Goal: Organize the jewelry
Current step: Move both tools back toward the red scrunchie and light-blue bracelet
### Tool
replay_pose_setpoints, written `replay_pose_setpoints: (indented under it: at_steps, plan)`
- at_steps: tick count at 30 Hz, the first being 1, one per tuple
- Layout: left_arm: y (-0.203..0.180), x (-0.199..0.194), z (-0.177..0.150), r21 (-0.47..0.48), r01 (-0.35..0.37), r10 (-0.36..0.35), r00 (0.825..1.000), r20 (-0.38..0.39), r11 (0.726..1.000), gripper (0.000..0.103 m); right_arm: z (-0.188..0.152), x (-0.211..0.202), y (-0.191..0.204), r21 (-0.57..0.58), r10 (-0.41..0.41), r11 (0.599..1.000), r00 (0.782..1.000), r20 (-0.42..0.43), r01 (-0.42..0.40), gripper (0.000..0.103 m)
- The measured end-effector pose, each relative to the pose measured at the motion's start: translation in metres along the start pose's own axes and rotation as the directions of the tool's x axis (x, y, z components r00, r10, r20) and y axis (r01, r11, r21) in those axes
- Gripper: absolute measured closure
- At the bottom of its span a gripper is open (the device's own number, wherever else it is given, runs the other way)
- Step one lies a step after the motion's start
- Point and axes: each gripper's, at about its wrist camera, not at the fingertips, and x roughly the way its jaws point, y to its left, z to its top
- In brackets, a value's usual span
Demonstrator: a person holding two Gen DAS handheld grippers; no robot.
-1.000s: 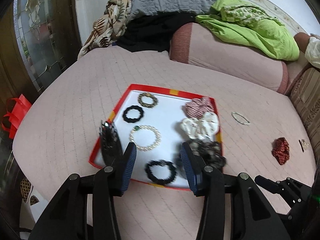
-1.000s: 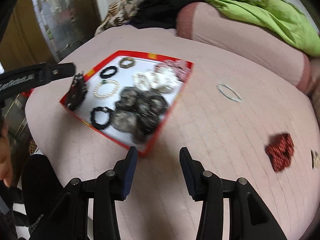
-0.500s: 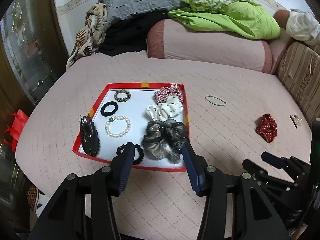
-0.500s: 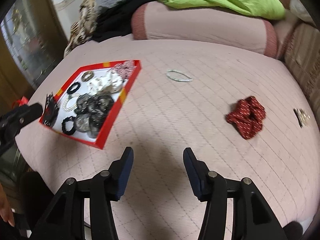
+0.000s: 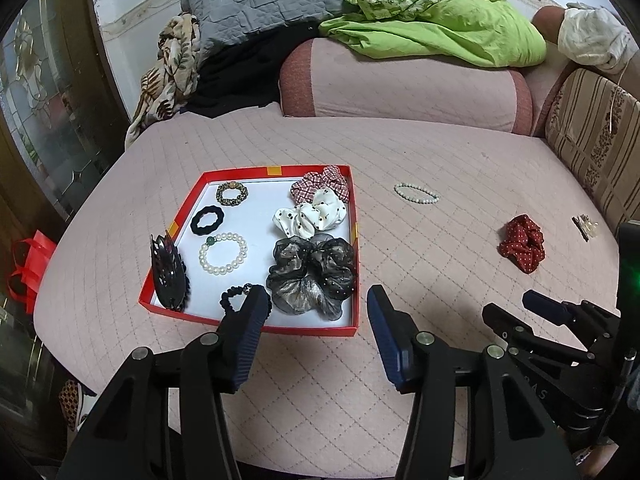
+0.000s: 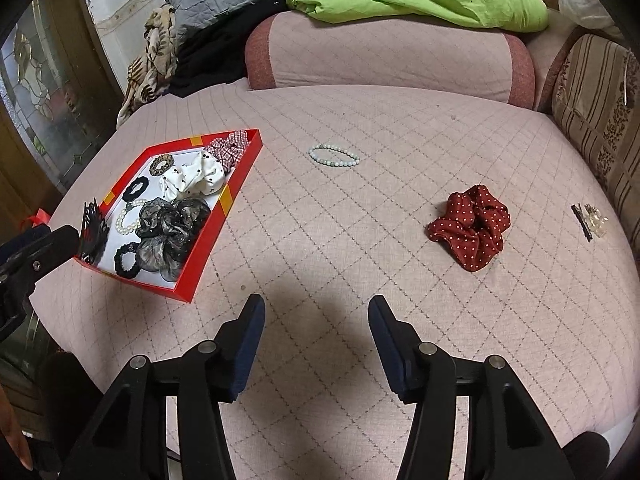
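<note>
The shallow red cardboard tray (image 5: 276,329), already holding scrunchies and bracelets, lay just beyond the left gripper (image 5: 316,322), whose jaws had just been opening with nothing between them. The right gripper (image 6: 316,328) was likewise released and bare. Three pieces waited beyond its jaws, largest first: the red polka-dot fabric scrunchie (image 6: 472,226), the pale bead bracelet (image 6: 334,155), and farthest right the small clear hair clip (image 6: 590,222); the next move likely called for reaching to the scrunchie.

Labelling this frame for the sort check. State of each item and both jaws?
red tray: on the bed, part filled
black sheer scrunchie: in tray
pearl bracelet: in tray
black claw clip: in tray, against its left wall
pale bead bracelet: loose on bed
red dotted scrunchie: loose on bed
small hair clip: loose on bed
left gripper: jaws open, empty, just been opening
right gripper: jaws open, empty
</note>
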Motion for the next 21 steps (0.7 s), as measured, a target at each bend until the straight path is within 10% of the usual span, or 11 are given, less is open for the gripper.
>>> replay_pose_setpoints:
  at_steps: [21]
  plan:
    - [-0.021,0.022,0.006,0.042,-0.009,0.011,0.999,-0.049,0.999,0.047,0.004,0.006,-0.055,0.134,-0.037,0.990,0.999,0.002,0.036,0.040]
